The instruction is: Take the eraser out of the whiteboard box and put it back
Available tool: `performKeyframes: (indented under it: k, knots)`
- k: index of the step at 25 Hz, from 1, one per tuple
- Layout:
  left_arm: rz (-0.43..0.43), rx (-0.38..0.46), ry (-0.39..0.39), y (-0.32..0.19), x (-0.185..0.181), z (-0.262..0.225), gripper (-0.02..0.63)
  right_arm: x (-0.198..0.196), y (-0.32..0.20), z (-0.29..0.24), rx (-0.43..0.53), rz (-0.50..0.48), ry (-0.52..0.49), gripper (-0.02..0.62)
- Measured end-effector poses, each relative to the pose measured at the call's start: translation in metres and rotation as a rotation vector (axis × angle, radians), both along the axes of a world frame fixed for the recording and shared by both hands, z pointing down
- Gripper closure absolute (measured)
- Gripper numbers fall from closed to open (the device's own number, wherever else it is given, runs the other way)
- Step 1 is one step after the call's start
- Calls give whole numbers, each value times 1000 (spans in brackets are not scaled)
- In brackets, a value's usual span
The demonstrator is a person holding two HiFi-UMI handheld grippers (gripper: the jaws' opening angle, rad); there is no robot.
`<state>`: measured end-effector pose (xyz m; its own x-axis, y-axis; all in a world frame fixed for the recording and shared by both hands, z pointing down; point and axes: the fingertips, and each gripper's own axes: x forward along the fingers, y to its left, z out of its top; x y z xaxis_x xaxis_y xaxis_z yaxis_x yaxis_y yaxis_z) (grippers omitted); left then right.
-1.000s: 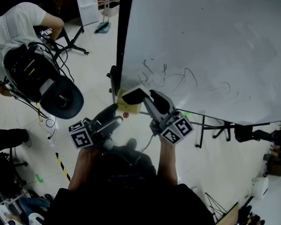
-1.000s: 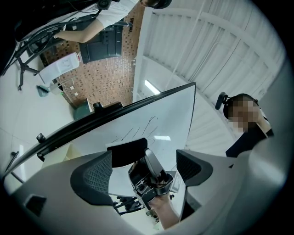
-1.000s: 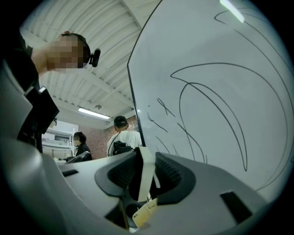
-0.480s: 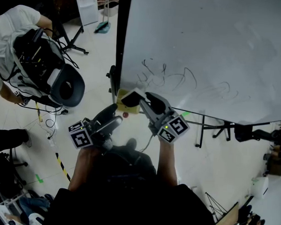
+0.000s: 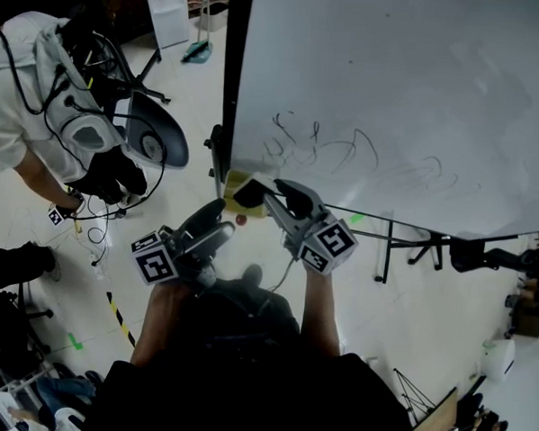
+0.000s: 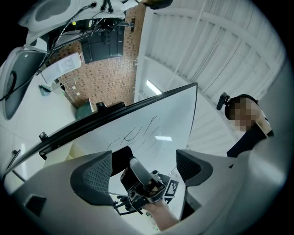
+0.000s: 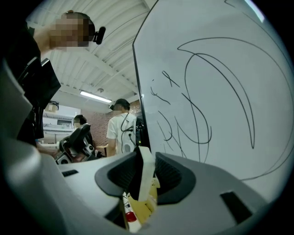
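Eraser (image 7: 145,176) clamped in your right gripper (image 5: 263,195), just above the yellow whiteboard box (image 5: 232,181) at the whiteboard's (image 5: 393,99) lower edge; slightly lower than a second ago; your left gripper (image 6: 144,170) unmoved, jaws apart, empty.

The whiteboard (image 5: 394,81) runs off the head view's top and right edges, and its scribbles cannot be read. There the eraser (image 5: 250,189) covers most of the yellow box (image 5: 233,178) — the box's inside does not show. In the right gripper view the right gripper (image 7: 144,170) hides the eraser's lower end and most of the box behind its jaws. A small red thing (image 7: 130,216) by the box is too little seen to name. A person (image 5: 14,107) at the head view's left is cut by that edge.
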<state>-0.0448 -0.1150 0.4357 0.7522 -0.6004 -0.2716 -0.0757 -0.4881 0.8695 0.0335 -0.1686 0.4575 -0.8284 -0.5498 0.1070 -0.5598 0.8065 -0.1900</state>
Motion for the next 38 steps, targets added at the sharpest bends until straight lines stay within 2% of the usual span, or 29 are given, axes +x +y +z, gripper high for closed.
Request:
performKeyframes:
  k: [11,16,22,28,32,38]
  knots:
    - [-5,12,-23,-3,0,-3,178,-5,-1,13,20,-9,65,443]
    - [4,-13,2,-2,1,3,178,-8,0,20,26,-22,109,443]
    - [2,-10,-2,-3,0,2,178,-12,2,26,8,-20,129,443]
    - [4,-19,1,-2,0,4,178,-16,3,35,33,-51,177,443]
    - [1,-21,2,-2,-2,5,178,-19,5,44,-2,-46,206,443]
    - [-4,-20,-6,-2,-3,8,178,-21,5,58,17,-56,253,443]
